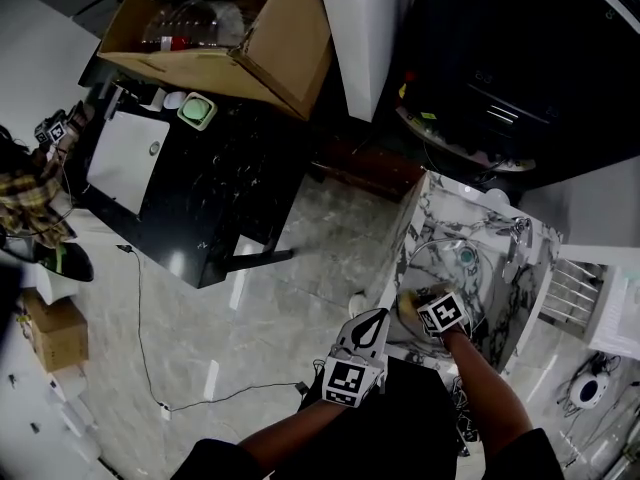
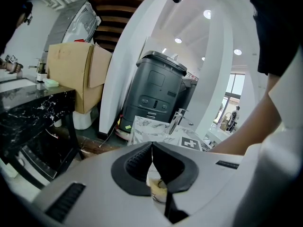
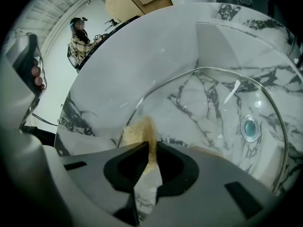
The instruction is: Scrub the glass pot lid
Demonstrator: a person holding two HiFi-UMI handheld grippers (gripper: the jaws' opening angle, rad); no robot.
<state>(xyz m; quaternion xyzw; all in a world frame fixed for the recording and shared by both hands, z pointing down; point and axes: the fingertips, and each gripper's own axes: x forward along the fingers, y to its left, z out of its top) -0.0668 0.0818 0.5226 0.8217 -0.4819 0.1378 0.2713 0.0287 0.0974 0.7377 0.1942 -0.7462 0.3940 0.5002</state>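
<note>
The glass pot lid (image 3: 213,103) lies in the marbled sink (image 3: 118,70), its metal rim curving around the basin, and the drain shows through the glass. In the head view the lid (image 1: 440,263) rests in the sink (image 1: 430,203) at the right. My right gripper (image 3: 151,148) is shut on a thin yellow sponge (image 3: 139,129), which touches the lid's near left rim. From the head view, the right gripper (image 1: 412,306) and the sponge (image 1: 406,304) sit at the sink's near edge. My left gripper (image 1: 378,316) hangs shut beside the counter, off the lid; its jaws (image 2: 152,148) meet at the tips.
A faucet (image 1: 515,233) stands at the sink's far side. A black table (image 1: 220,188) with a cardboard box (image 1: 230,28) fills the left. A grey bin (image 2: 156,89) stands behind the sink. A person (image 1: 30,188) works at the far left. A cable (image 1: 150,368) lies on the floor.
</note>
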